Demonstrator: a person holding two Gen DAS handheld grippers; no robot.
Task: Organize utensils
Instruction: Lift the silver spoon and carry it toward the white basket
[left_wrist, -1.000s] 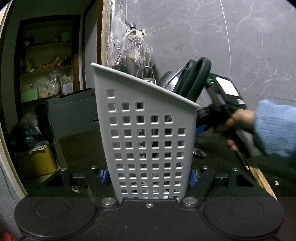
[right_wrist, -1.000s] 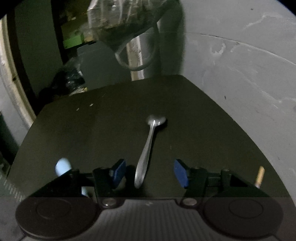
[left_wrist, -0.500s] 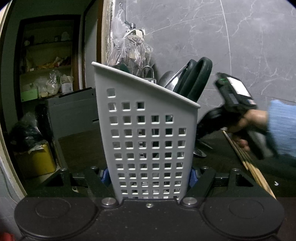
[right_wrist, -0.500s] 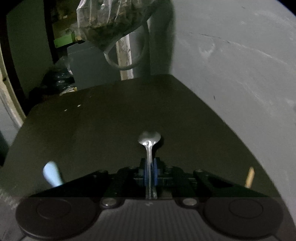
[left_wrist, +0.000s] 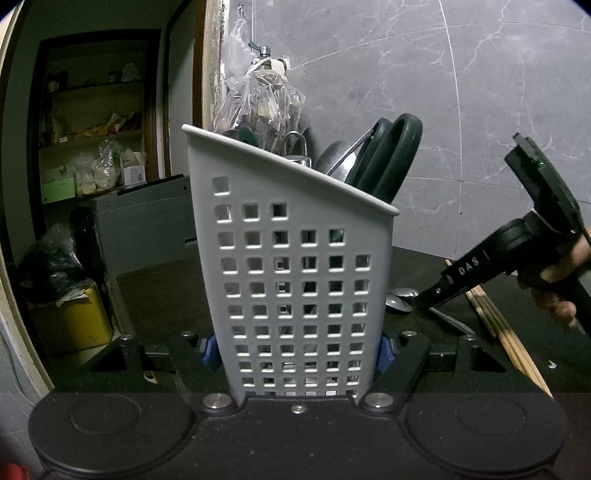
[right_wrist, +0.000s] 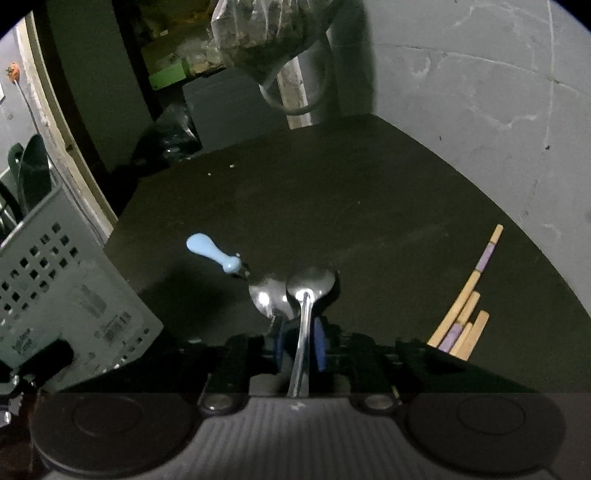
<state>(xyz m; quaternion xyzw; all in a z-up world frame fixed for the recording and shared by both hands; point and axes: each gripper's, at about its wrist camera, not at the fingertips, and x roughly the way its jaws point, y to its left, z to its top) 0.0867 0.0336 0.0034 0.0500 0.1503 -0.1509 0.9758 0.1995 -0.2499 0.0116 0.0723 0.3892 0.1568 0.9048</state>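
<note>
Left wrist view: the left hand-held gripper (left_wrist: 297, 350) is clenched on the caddy (left_wrist: 295, 280), a pale perforated holder that fills the middle and blocks most of the worktop (left_wrist: 162, 291) behind it. Dark scissor handles (left_wrist: 391, 155) and metal utensils stick out above its slanted rim. A plastic bag (left_wrist: 258, 107) hangs on the marble wall behind. To the right, a hand (left_wrist: 561, 280) carries the right hand-held gripper (left_wrist: 424, 302), its tip low beside a spoon (left_wrist: 400, 299) near the caddy's right side. Chopsticks (left_wrist: 502, 328) lie on the worktop further right.

Right wrist view: the right hand-held gripper (right_wrist: 301, 345) has a spoon handle (right_wrist: 303, 343) between its blue pads; the jaws have just been opening, and whether they still press on it I cannot tell. The bowl (right_wrist: 312, 282) points forward, beside a second spoon (right_wrist: 267, 299) touching it on the left. A blue-handled utensil (right_wrist: 212, 253) lies just left of these. The caddy (right_wrist: 62, 291) stands tilted at the left edge; chopsticks (right_wrist: 465, 310) lie well apart at right.
</note>
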